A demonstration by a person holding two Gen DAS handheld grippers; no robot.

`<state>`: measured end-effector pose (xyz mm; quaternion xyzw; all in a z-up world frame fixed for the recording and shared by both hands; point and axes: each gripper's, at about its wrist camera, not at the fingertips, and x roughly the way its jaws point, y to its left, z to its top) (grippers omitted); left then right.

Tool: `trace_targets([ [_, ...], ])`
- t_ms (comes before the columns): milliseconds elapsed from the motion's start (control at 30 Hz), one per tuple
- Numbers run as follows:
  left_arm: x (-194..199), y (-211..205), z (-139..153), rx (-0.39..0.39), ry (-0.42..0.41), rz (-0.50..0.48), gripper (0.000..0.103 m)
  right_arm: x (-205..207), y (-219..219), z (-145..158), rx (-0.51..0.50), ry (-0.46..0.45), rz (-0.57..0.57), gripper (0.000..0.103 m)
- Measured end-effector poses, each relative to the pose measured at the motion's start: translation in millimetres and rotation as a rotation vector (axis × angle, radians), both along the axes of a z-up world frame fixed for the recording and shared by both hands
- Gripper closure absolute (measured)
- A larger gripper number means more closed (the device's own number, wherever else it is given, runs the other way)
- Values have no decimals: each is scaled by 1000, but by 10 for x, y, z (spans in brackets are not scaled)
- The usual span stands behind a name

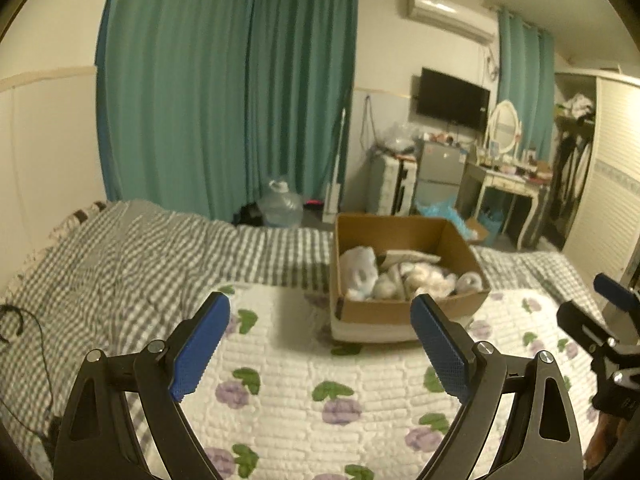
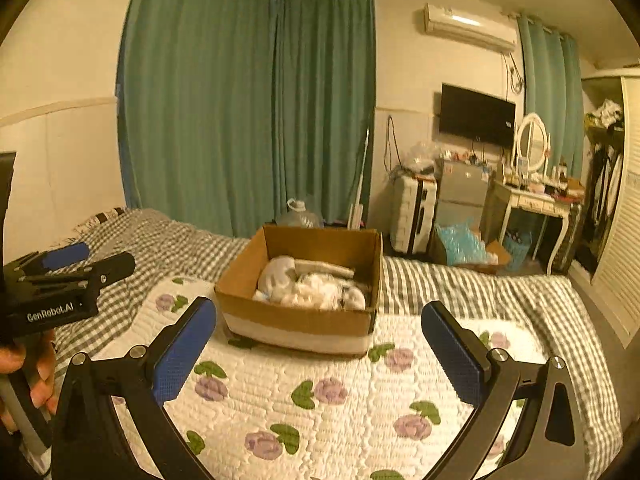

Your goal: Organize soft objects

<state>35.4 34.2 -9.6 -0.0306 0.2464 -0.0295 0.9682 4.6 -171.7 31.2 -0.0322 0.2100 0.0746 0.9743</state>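
Left gripper (image 1: 320, 320): jaws wide apart, holding nothing.
Right gripper (image 2: 319, 326): jaws wide apart, holding nothing.
Cardboard box (image 2: 296, 322): on bed, soft toys (image 2: 312, 290) inside.

Place: a bedroom in a home.
Bed (image 2: 460, 280): checked cover, flowered quilt (image 2: 320, 400) on top.
Walls: green curtains (image 2: 240, 100), air conditioner (image 2: 470, 26), television (image 2: 476, 114).
Corner: dressing table (image 2: 536, 198) with oval mirror (image 2: 532, 142), small fridge (image 2: 462, 196), wardrobe (image 2: 624, 200).
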Motion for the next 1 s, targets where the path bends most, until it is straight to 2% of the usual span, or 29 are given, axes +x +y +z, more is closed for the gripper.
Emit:
trace_targets([
  [233, 35, 25, -85, -6, 19, -1, 10, 92, -47, -109, 11, 31, -22, 0],
  [1000, -30, -12, -35, 32, -4, -9, 10, 36, 41, -51, 4, 25, -15, 0],
])
